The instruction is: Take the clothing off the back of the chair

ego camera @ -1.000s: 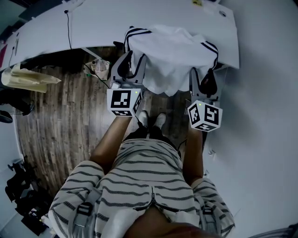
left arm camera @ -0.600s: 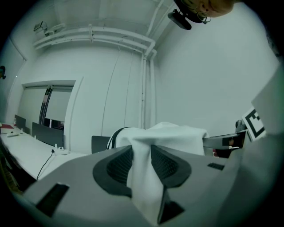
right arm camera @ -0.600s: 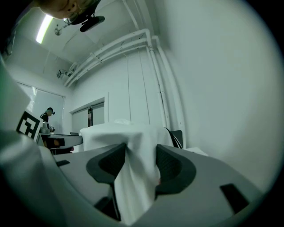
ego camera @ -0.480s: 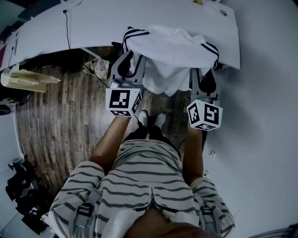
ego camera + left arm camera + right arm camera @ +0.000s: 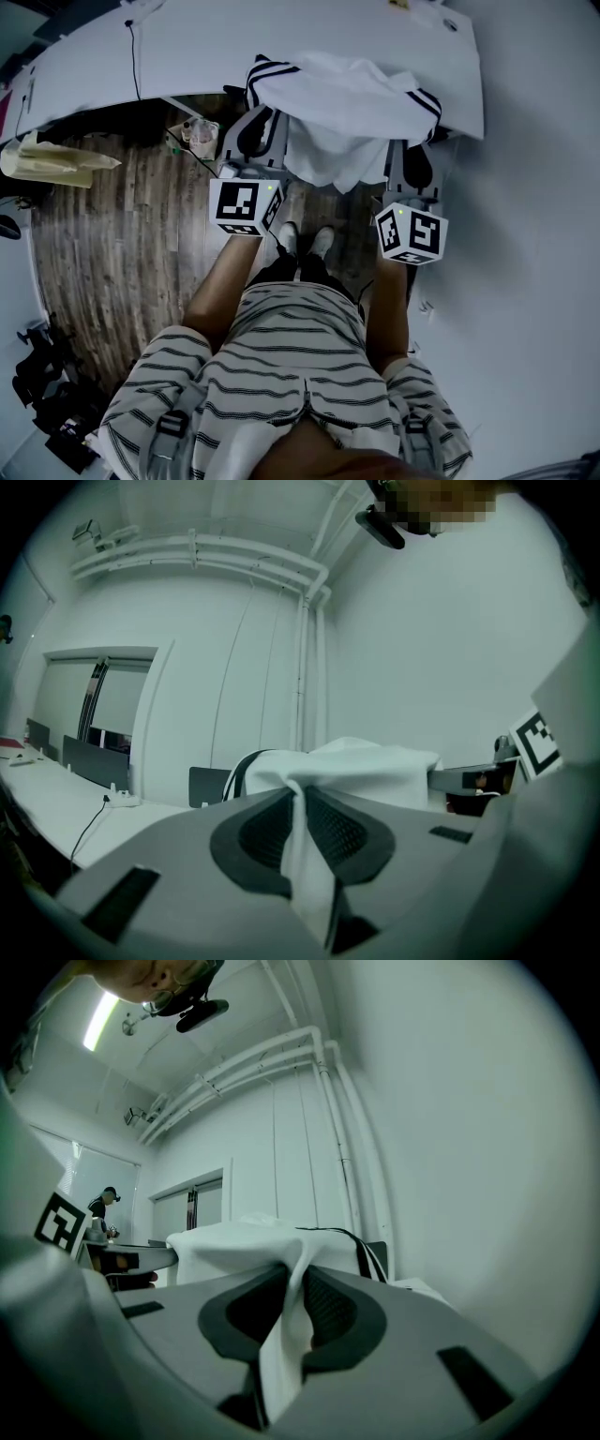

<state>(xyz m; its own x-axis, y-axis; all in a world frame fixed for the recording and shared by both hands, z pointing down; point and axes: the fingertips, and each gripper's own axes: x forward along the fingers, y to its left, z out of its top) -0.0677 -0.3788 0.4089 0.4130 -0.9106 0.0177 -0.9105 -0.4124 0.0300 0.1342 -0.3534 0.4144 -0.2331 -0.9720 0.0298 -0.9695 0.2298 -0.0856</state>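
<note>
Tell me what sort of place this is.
Probably an office or lab workroom: a long white desk with a cable trailing across it, wood-look flooring, and bare white pipes under the ceiling.

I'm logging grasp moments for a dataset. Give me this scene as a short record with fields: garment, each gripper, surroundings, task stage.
garment: white fabric top with black striped trim, draped over the chair back, which it covers
left gripper: jaws have just been closing; pinching a fold of the top
right gripper: jaws have just been closing; pinching another fold
surroundings: white desk behind, wooden plank floor
stage: gripped at both sides, not yet lifted off
</note>
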